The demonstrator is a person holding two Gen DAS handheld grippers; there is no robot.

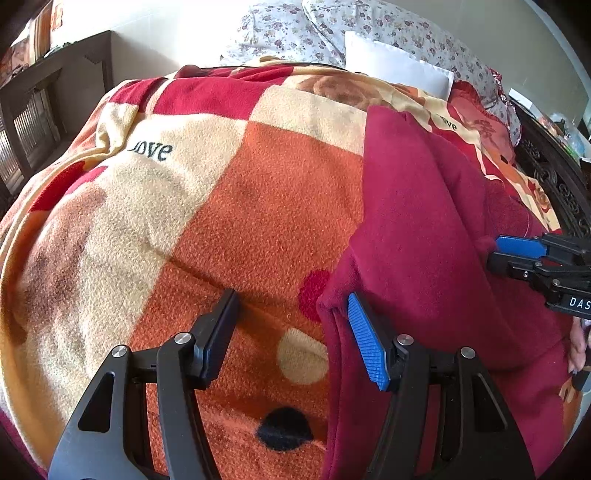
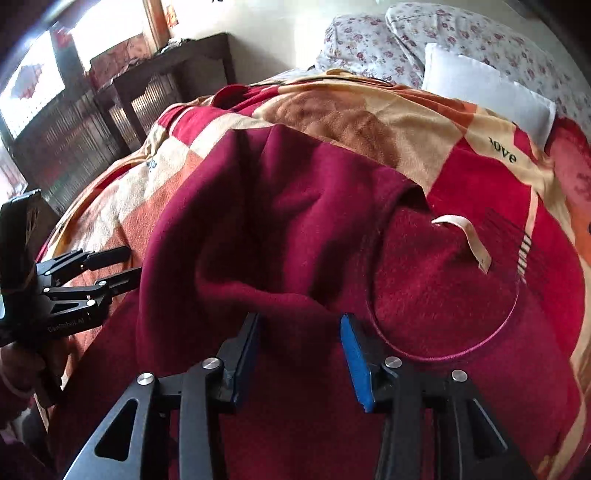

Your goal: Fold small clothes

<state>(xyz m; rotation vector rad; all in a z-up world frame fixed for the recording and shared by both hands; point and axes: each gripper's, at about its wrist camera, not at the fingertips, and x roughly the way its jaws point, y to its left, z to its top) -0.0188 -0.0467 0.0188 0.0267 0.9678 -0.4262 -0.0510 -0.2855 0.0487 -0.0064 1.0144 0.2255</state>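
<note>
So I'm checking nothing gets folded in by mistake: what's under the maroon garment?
The maroon garment lies on the checked fleece blanket, which shows all around it. A pale label sits inside the neckline. Anything beneath the cloth itself is covered.

A home bedroom: fleece blanket (image 1: 240, 192), floral pillows (image 1: 332, 33), dark wooden cabinet (image 2: 110, 122).

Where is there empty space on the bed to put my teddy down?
Free: the orange and cream checked fleece blanket, between the dark red fleece garment and the dark wooden cabinet. Crowded: the garment's side, where both grippers work, and the head end with the white pillow.
</note>
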